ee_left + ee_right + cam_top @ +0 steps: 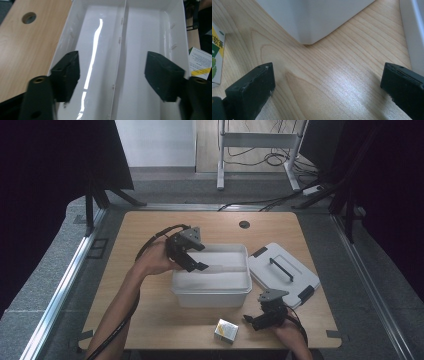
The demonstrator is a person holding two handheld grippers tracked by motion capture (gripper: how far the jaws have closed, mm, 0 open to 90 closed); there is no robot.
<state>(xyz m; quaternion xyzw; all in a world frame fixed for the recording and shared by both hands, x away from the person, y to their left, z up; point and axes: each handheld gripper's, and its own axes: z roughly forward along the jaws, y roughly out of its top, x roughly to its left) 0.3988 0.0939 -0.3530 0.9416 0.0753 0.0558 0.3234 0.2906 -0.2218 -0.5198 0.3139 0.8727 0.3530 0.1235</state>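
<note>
So there's a glossy white plastic bin (212, 280) sitting mid-bench, rectangular, with a thin divider (120, 50) splitting it into 2 long compartments, both bare inside. The left gripper (192, 261) hangs over the bin's left end, tilted down into it, forearm reaching in from the lower left. Its jaws are spread with nothing between them, straddling the divider line in the left gripper view. The right gripper (256, 321) sits low near the bench's front edge, jaws wide apart over bare light-wood grain, pointed at the bin's corner. A small yellow-and-white carton (226, 331) lies just left of it. The bin's flat lid (283, 274), with a dark handle, lies to the right of the bin.
</note>
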